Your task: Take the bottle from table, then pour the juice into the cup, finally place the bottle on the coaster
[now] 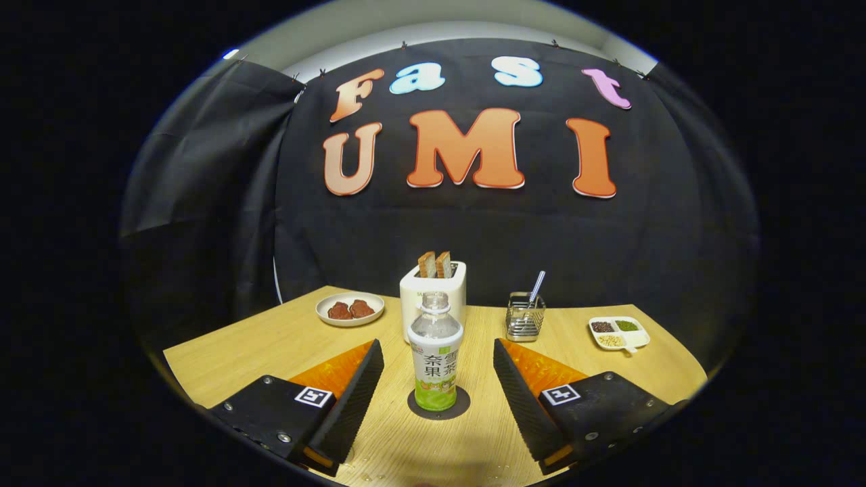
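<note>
A clear plastic bottle (pixel 436 358) with a white and green label stands upright on a dark round coaster (pixel 462 408) on the wooden table (pixel 270 352). It has no cap. My gripper (pixel 438 355) is open, its two fingers spread wide on either side of the bottle without touching it. The bottle sits between the fingertips, level with them.
Behind the bottle stands a white toaster (pixel 416 292) holding two bread slices. A white plate (pixel 350 309) with two brown pieces lies at the back left. A wire holder (pixel 525 318) with a utensil and a small divided dish (pixel 618 332) are at the back right.
</note>
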